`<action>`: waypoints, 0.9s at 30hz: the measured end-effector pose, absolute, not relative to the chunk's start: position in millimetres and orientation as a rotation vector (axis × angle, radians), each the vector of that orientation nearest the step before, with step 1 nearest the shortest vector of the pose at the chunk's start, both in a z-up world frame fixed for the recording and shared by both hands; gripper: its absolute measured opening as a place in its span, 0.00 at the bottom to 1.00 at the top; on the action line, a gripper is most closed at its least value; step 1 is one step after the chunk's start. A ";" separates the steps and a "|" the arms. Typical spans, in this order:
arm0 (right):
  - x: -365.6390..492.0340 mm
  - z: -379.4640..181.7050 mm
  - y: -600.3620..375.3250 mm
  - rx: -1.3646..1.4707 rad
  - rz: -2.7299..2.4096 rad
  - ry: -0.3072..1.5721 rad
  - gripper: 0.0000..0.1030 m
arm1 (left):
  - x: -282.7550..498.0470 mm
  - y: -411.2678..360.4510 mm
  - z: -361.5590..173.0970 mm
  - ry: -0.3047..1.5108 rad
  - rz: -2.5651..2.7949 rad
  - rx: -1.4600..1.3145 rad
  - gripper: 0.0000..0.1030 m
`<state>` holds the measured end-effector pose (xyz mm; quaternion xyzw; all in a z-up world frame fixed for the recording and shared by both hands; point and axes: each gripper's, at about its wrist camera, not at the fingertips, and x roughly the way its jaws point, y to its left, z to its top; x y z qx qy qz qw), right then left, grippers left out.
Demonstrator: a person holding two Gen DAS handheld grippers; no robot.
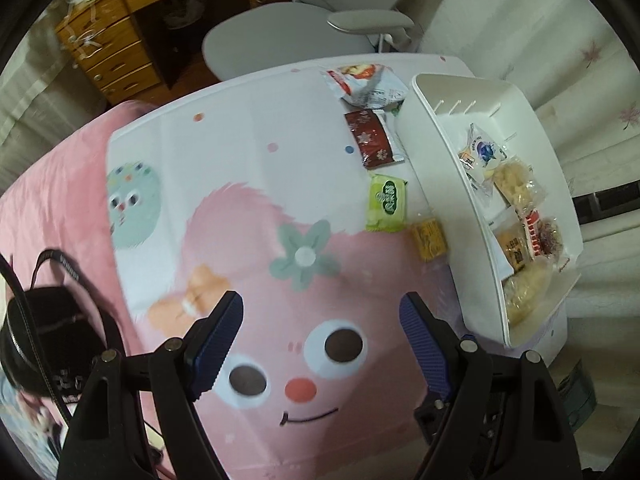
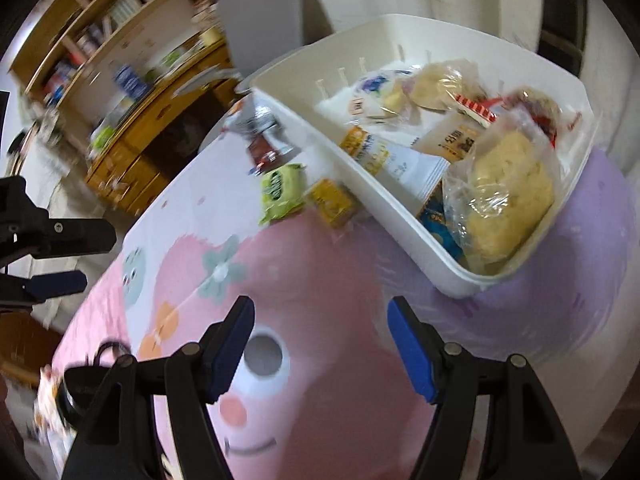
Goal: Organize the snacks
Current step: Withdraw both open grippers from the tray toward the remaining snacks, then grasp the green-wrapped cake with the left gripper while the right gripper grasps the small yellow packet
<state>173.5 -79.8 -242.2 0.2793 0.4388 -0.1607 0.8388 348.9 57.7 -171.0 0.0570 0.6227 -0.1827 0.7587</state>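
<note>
- Both grippers hang over a cartoon-printed cloth with their blue-padded jaws spread wide and nothing between them: the left gripper above a smiling pink face, the right gripper over the same face, closer to the bin.
- Just beyond the left gripper, a row of loose snacks lies on the cloth along the bin's near wall.
- Nearest is a small yellow packet, touching or almost touching the bin wall; which of the two cannot be told.
- Next comes a green packet, then a dark red packet, then a white and red bag at the far end.
- Beside the row, a white bin already holds several wrapped snacks, including clear bags of pale pieces, so the sorting looks partly done.
- Seen from the right wrist, the view is motion-blurred, with the left gripper's fingers at the far left edge.
- Likely next step: pick up a loose packet, probably the yellow or green one.
- To do it well, bring the open jaws down across the packet's short width, close on its body and not a crinkly edge, lift clear of the bin wall, and release low inside.
- Off to the left, a black camera bag sits on the pink bedding, well apart from the snacks.
</note>
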 end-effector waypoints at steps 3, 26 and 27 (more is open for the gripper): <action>185.3 -253.3 -80.9 0.633 -0.387 0.899 0.68 | 369.5 40.4 -183.9 1.375 -0.415 0.162 0.77; 246.4 -292.2 -100.1 0.800 -0.709 0.764 0.77 | 451.3 -37.0 -271.6 1.503 -0.478 0.244 0.76; 248.5 -292.3 -100.6 0.815 -0.727 0.761 0.78 | 453.2 -39.3 -274.2 1.512 -0.481 0.242 0.76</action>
